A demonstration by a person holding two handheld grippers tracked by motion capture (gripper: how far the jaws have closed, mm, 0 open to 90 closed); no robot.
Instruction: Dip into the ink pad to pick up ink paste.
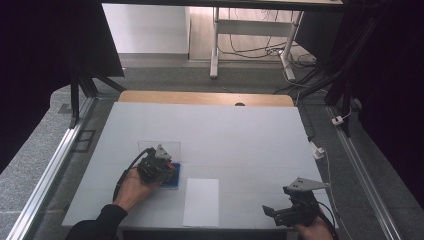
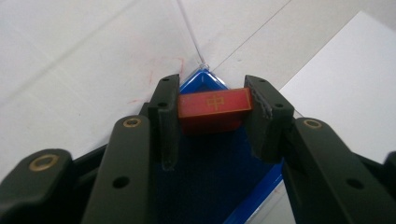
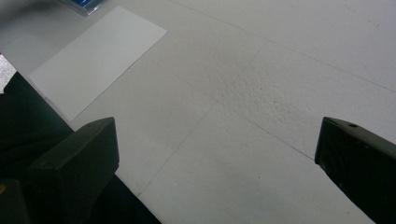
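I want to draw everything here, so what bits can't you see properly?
- Blue tray: in the high view, the left claw and hand cover most of it.
- Red block: too small in the high view; its gold mark is unreadable in the left gripper view.
- Right hand: cut off by the bottom edge.

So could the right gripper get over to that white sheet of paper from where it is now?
Probably yes. The right gripper is open and holds nothing, and bare table lies between it and the white sheet of paper, which lies flat and uncovered.

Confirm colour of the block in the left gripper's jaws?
Red block, with a gold mark on its top face; clearest in the left gripper view.
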